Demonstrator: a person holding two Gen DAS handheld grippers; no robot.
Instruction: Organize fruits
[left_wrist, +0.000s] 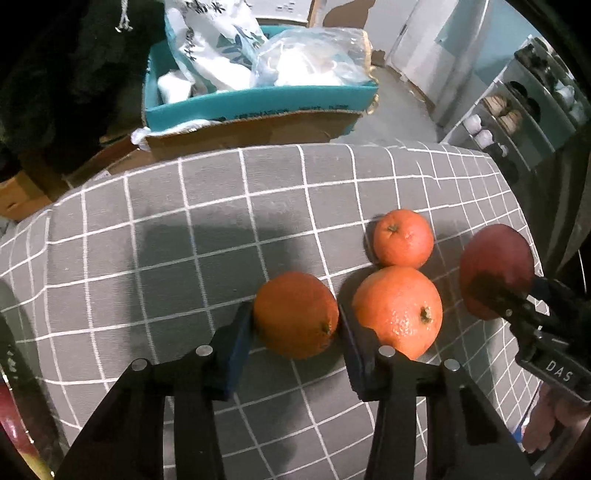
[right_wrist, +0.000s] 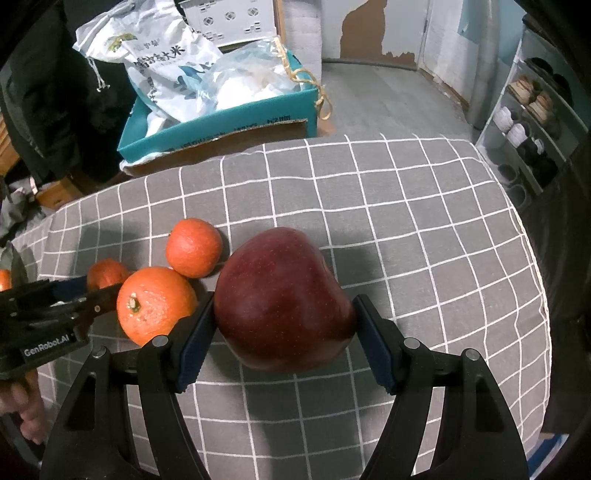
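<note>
The left gripper (left_wrist: 295, 317) is clenched on an orange (left_wrist: 295, 314) at the near middle of the checked bench (left_wrist: 184, 229). Just right of it lie two more oranges (left_wrist: 399, 310), touching each other. Further right, the right gripper (right_wrist: 284, 317) grasps a red apple (right_wrist: 280, 299). A blue box (left_wrist: 258, 99) of bags stands beyond the far edge.

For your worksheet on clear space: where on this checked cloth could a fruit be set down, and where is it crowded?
Free: the cloth left of the three oranges, and right of the apple. Crowded: the middle, where oranges and apple cluster between both grippers.
</note>
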